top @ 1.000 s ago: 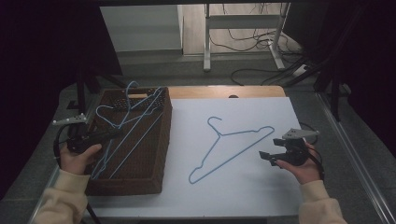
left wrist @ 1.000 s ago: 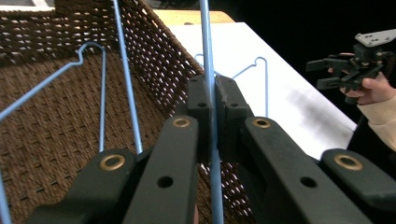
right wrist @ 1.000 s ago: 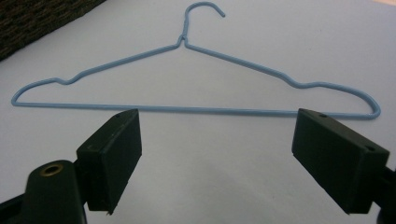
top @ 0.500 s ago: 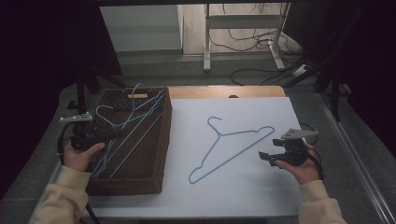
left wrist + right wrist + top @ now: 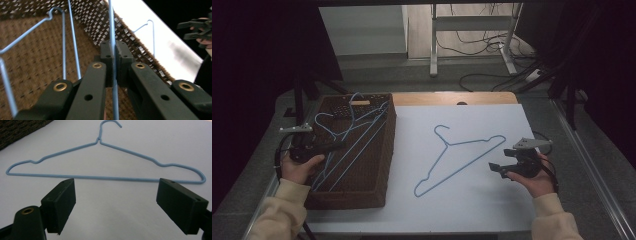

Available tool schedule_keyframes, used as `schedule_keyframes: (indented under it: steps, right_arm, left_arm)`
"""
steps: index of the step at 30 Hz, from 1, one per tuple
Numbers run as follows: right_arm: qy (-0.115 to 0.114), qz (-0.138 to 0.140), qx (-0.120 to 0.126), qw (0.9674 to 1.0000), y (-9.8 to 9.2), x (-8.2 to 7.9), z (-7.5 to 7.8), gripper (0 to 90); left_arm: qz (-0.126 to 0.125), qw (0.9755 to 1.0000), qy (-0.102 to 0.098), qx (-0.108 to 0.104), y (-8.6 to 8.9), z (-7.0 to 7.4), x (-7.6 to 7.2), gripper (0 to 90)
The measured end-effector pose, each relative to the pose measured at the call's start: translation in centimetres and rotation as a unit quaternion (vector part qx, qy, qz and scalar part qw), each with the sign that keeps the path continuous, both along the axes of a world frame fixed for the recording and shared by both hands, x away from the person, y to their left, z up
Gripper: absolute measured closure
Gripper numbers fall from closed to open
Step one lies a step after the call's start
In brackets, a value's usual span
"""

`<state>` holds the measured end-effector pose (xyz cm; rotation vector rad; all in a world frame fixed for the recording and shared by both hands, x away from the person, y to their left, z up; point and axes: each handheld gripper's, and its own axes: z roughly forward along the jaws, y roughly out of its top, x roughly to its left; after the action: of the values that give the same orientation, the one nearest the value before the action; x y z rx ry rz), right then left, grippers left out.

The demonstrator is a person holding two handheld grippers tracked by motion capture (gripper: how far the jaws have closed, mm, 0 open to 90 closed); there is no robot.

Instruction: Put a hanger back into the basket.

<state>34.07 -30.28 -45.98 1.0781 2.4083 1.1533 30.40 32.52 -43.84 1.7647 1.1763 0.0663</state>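
A brown wicker basket (image 5: 382, 165) at the table's left holds several blue wire hangers. My left gripper (image 5: 337, 146) reaches into it from the left and is shut on the wire of one blue hanger (image 5: 111, 25), which runs straight up between the pads (image 5: 114, 48). Two more hanger wires (image 5: 72, 37) lie on the basket floor (image 5: 32, 62). Another blue hanger (image 5: 447, 144) lies flat on the white table top, hook away from me. My right gripper (image 5: 501, 161) hovers just right of its bottom bar (image 5: 105, 177), jaws wide open (image 5: 116, 183) with nothing between them.
The white sheet (image 5: 472, 210) covers the table right of the basket, with a wooden strip (image 5: 452, 97) along the back edge. A metal stand and loose cables (image 5: 492, 75) sit on the floor beyond. The right hand's gripper (image 5: 197, 27) shows far off in the left gripper view.
The held hanger and its neighbours have shifted slightly inside the basket as my left gripper nudged a little. The right gripper and the hanger on the table have stayed put.
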Motion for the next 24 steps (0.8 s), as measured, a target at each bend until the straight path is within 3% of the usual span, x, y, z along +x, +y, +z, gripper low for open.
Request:
schedule_keyframes:
  steps: [4, 10, 12, 14, 17, 19, 24]
  right_arm:
    - [0.001, 0.000, 0.000, 1.0000, 0.0, 0.0, 0.0, 15.9]
    - [0.001, 0.002, -0.002, 1.0000, 0.0, 0.0, -0.1, 15.9]
    - [0.002, 0.002, -0.003, 1.0000, 0.0, 0.0, -0.1, 15.9]
    - [0.002, 0.002, -0.004, 1.0000, 0.0, 0.0, -0.1, 15.9]
    - [0.003, 0.003, -0.004, 1.0000, 0.0, 0.1, -0.2, 15.9]
    - [0.003, 0.003, -0.004, 1.0000, 0.0, 0.1, -0.2, 15.9]
    - [0.005, 0.003, -0.005, 1.0000, 0.2, 0.1, -0.2, 15.9]
  left_arm:
    - [0.022, 0.9991, 0.023, 0.027, 0.4, -0.9, 0.0, 86.1]
    - [0.040, 0.9980, 0.039, 0.032, 0.7, -1.2, 0.3, 85.9]
    - [0.069, 0.9958, 0.048, 0.034, 1.1, -1.4, 0.5, 85.3]
    - [0.111, 0.9911, 0.056, 0.048, 1.8, -1.5, 0.5, 78.0]
    - [0.135, 0.9881, 0.054, 0.051, 2.5, -1.5, 0.4, 65.1]
    - [0.135, 0.9889, 0.041, 0.047, 2.5, -1.2, 0.1, 62.0]
    - [0.108, 0.9936, 0.005, 0.033, 1.9, -0.2, -0.6, 53.1]
